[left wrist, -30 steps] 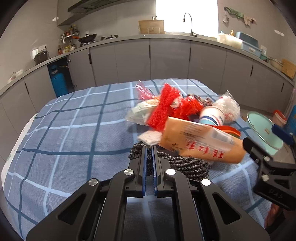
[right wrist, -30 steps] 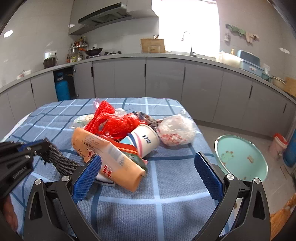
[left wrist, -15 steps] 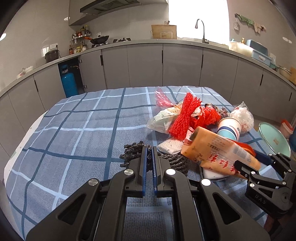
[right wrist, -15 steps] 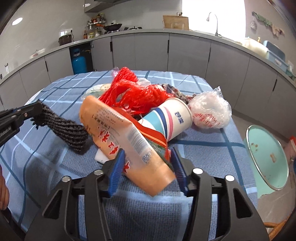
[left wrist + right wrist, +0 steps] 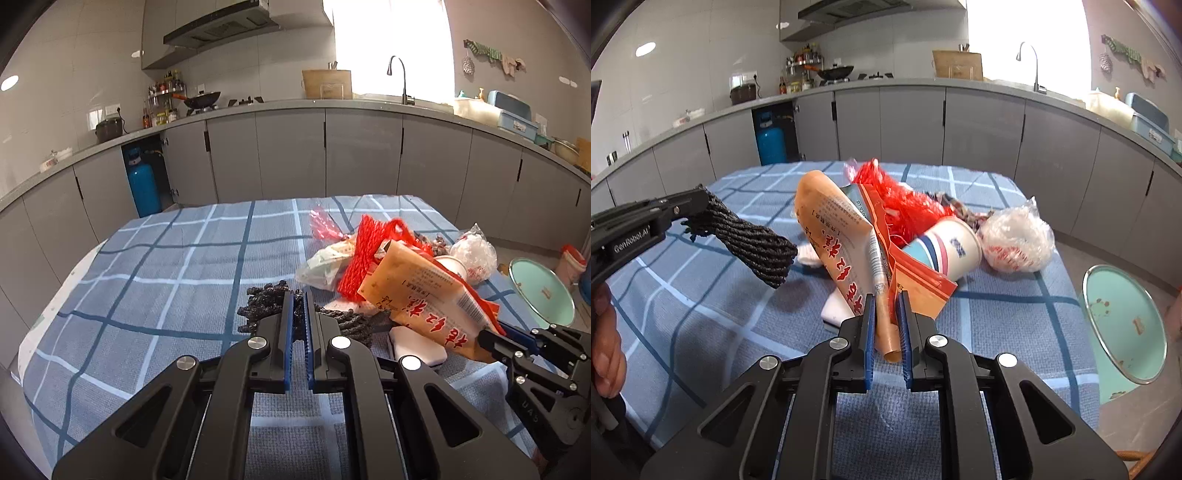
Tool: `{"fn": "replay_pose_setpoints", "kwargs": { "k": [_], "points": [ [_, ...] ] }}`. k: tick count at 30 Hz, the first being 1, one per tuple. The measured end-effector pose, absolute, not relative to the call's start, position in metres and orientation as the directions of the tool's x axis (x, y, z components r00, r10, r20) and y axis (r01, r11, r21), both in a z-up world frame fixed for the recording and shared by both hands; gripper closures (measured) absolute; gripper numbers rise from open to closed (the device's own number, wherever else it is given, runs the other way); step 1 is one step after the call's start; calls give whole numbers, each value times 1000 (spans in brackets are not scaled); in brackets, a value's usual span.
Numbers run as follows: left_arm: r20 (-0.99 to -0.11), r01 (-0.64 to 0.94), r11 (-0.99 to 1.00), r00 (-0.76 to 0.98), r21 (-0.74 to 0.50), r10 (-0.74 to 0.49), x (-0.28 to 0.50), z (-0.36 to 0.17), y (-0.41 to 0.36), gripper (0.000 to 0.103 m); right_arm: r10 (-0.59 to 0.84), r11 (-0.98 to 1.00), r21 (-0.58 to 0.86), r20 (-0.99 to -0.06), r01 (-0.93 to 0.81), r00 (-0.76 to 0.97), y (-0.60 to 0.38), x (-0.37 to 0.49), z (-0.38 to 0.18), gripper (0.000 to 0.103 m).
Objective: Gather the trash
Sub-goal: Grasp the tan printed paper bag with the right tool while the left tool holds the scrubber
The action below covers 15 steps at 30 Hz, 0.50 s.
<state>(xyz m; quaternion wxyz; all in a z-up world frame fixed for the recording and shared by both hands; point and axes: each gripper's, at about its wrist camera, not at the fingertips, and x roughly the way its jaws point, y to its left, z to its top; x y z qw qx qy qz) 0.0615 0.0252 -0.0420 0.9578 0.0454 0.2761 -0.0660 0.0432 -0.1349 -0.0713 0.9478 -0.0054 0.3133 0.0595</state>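
My left gripper (image 5: 298,301) is shut on a black mesh net (image 5: 264,308) and holds it above the blue checked tablecloth; the net also shows in the right wrist view (image 5: 753,243). My right gripper (image 5: 886,301) is shut on the end of an orange snack packet (image 5: 836,240) with red characters, lifted and tilted; the packet also shows in the left wrist view (image 5: 424,299). Behind lie a red mesh bag (image 5: 905,206), a striped paper cup (image 5: 945,249), a crumpled clear plastic bag (image 5: 1015,240) and a white block (image 5: 834,312).
The table (image 5: 147,295) has its right edge near a teal round lid (image 5: 1123,321) on the floor. Grey kitchen cabinets run along the back with a blue gas cylinder (image 5: 142,188). A pale plastic bag (image 5: 325,264) lies left of the red mesh.
My right gripper closed on the orange packet and raised it. My left gripper lifted the black net off the cloth.
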Motion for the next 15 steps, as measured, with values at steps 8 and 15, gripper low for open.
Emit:
{"fn": "replay_pose_setpoints", "kwargs": {
  "k": [8, 15],
  "points": [
    [-487, 154, 986, 868, 71, -100, 54, -21, 12, 97, 120, 992, 85, -532, -88, 838, -154, 31, -47, 90],
    [-448, 208, 974, 882, 91, -146, 60, -5, -19, 97, 58, 994, 106, -503, -5, 862, -183, 30, -37, 90]
  ]
}}
